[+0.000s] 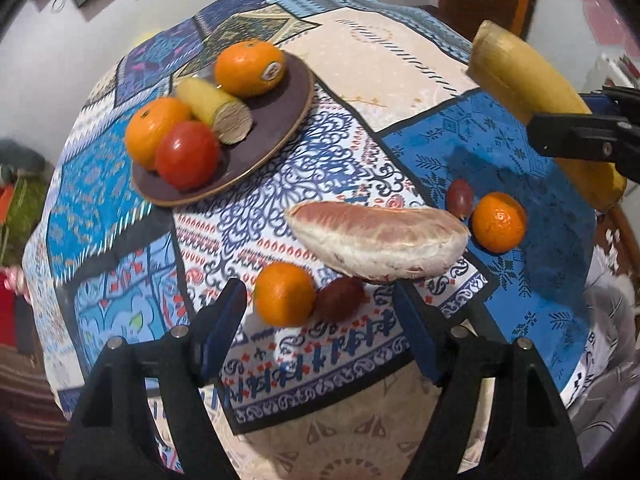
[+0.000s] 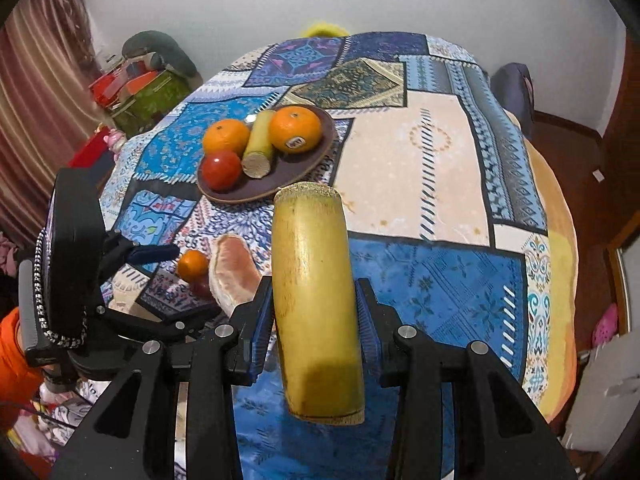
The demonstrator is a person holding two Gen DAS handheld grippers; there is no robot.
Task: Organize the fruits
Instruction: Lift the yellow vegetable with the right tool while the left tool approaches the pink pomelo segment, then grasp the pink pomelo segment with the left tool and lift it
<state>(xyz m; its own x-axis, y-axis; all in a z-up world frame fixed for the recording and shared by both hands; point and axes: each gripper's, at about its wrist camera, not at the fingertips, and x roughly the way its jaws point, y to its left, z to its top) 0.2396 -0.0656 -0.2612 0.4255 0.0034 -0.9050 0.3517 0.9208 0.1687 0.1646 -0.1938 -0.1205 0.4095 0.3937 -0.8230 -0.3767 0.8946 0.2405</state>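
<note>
My right gripper (image 2: 314, 312): clamped on thick yellow cut cane piece (image 2: 316, 300) — airborne.
My left gripper (image 1: 320, 320): fingers apart — above small orange tangerine (image 1: 284, 294).

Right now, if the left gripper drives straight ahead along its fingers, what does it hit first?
Likely the small orange and the dark red fruit beside it, lying just ahead of the open left gripper; the pomelo wedge lies just beyond. Depth is uncertain.
</note>
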